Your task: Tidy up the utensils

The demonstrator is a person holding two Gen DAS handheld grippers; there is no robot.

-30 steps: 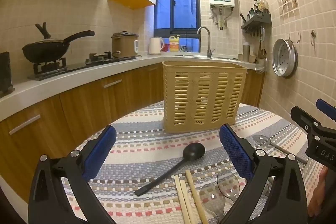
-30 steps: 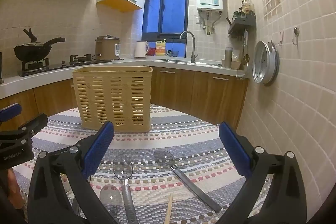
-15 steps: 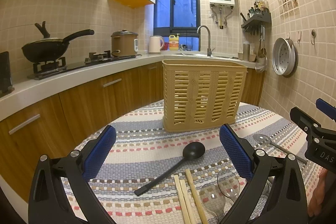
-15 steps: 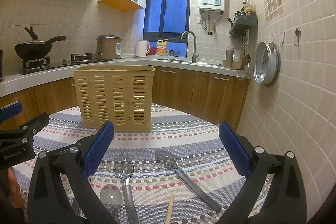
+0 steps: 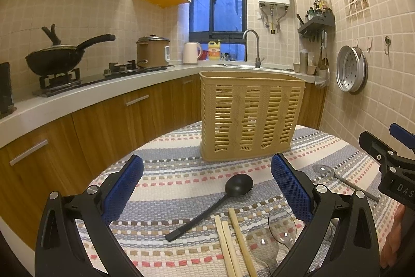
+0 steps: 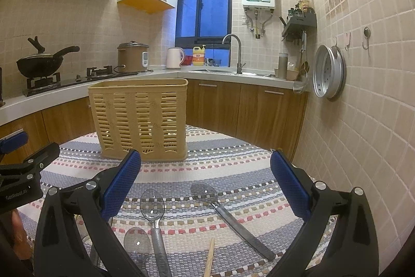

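Observation:
A tan slotted utensil basket (image 5: 250,118) stands upright on the striped table mat; it also shows in the right wrist view (image 6: 141,121). A black ladle (image 5: 215,201), a pair of wooden chopsticks (image 5: 233,243) and clear spoons (image 5: 281,227) lie in front of my open, empty left gripper (image 5: 207,188). My open, empty right gripper (image 6: 206,186) hovers over clear spoons (image 6: 153,209), a metal spoon (image 6: 228,217) and a chopstick tip (image 6: 210,258).
The round table with the striped mat (image 5: 168,173) stands in a kitchen. A counter with a wok (image 5: 55,59), rice cooker (image 5: 153,51) and sink tap (image 5: 253,46) runs behind. A tiled wall with a hanging steamer tray (image 6: 329,70) is close on the right.
The right gripper has risen and eased back slightly, so the basket sits lower in its view. The left gripper has not visibly moved.

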